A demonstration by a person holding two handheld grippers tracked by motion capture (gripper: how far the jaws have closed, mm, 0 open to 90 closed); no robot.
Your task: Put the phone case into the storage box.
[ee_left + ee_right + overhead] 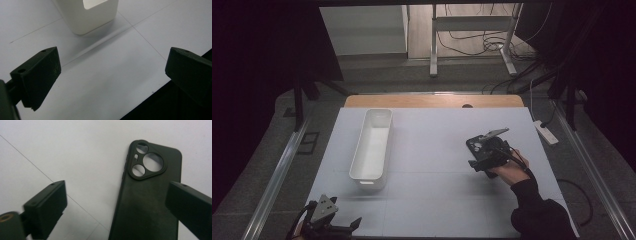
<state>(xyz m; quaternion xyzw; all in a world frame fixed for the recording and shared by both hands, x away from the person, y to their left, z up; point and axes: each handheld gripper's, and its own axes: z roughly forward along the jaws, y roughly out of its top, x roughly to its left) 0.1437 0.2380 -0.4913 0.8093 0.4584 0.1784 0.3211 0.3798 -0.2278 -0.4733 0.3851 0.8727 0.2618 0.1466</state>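
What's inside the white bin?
The white bin looks empty: bare white floor along its length in the high view. The strip just behind its near wall is hidden from that camera.

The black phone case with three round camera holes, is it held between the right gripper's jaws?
No, the black phone case lies flat on the white table, and the right gripper stands open, its jaws apart from it.

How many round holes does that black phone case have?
3, all in the raised camera cutout at the top of the case: one small above, one large beside it, one small below.

You can read no text, label, brand or number anywhere on what lies before you.
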